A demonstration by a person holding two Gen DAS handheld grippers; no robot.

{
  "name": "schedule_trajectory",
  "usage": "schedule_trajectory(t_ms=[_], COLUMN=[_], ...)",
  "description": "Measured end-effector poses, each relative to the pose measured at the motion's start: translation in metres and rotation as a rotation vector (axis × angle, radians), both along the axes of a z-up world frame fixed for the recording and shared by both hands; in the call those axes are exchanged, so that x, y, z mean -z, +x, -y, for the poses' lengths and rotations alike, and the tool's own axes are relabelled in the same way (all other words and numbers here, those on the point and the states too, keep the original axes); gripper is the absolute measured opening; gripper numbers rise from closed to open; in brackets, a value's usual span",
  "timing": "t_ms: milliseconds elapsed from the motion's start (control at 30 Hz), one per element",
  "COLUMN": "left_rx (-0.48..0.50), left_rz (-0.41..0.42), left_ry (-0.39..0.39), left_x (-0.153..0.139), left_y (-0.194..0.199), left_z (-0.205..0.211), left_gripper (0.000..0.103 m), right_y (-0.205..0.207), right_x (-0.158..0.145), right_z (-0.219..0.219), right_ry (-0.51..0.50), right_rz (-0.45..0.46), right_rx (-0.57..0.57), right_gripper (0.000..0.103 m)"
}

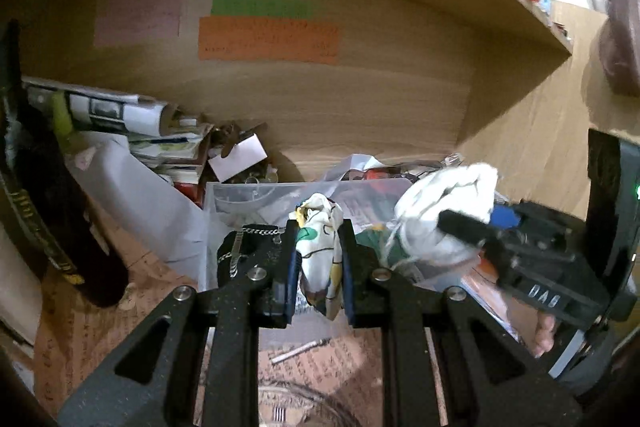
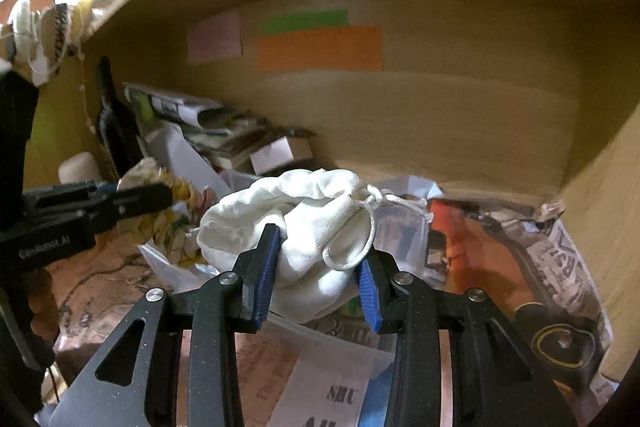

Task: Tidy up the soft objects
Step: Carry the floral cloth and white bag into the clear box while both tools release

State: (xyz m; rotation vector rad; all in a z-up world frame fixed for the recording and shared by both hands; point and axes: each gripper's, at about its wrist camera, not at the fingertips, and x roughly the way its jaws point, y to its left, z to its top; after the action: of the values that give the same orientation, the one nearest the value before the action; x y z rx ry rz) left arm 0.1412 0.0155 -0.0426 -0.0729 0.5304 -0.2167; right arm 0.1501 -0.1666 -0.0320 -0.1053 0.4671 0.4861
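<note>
Inside the cluttered wooden shelf, over the clear bin (image 1: 248,195), my left tool (image 1: 318,259) clamps the patterned cloth (image 1: 320,247), my right tool (image 2: 316,267) clamps the white pouch (image 2: 296,219); I'd lower both gently before letting go.

Two soft objects are counted: one patterned cloth (image 1: 320,251) and one white drawstring pouch (image 2: 304,223). Two grippers are seen, the left gripper (image 1: 319,259) and the right gripper (image 2: 316,259). Three coloured notes are stuck on the back panel: one pink note (image 1: 138,13), one green note (image 1: 262,6), one orange note (image 1: 268,39). One dark bottle (image 2: 114,119) is counted, and one clear plastic bin (image 1: 240,195).

Soft white cloth pouch (image 2: 304,223), matt wood shelf (image 2: 440,115), clear plastic bin (image 1: 248,195).
</note>
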Motion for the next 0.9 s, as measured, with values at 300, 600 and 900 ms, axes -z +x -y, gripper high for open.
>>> schedule_trajectory(t_ms=[300, 600, 900], left_rx=[0.033, 0.027, -0.011], left_rz=[-0.128, -0.196, -0.103], left_ry=[0.012, 0.013, 0.001], left_x=[0.033, 0.048, 0.027], left_y=[0.043, 0.049, 0.017], left_z=[0.013, 0.011, 0.006], left_gripper=[0.018, 0.03, 0.055], right_y=[0.022, 0.028, 0.014], right_x=[0.026, 0.038, 0.023], right_z=[-0.013, -0.018, -0.011], right_ry=[-0.081, -0.122, -0.094], right_rz=[-0.091, -0.127, -0.085], right_rx=[-0.015, -0.006, 0.004], right_gripper=[0.034, 0.043, 0.069])
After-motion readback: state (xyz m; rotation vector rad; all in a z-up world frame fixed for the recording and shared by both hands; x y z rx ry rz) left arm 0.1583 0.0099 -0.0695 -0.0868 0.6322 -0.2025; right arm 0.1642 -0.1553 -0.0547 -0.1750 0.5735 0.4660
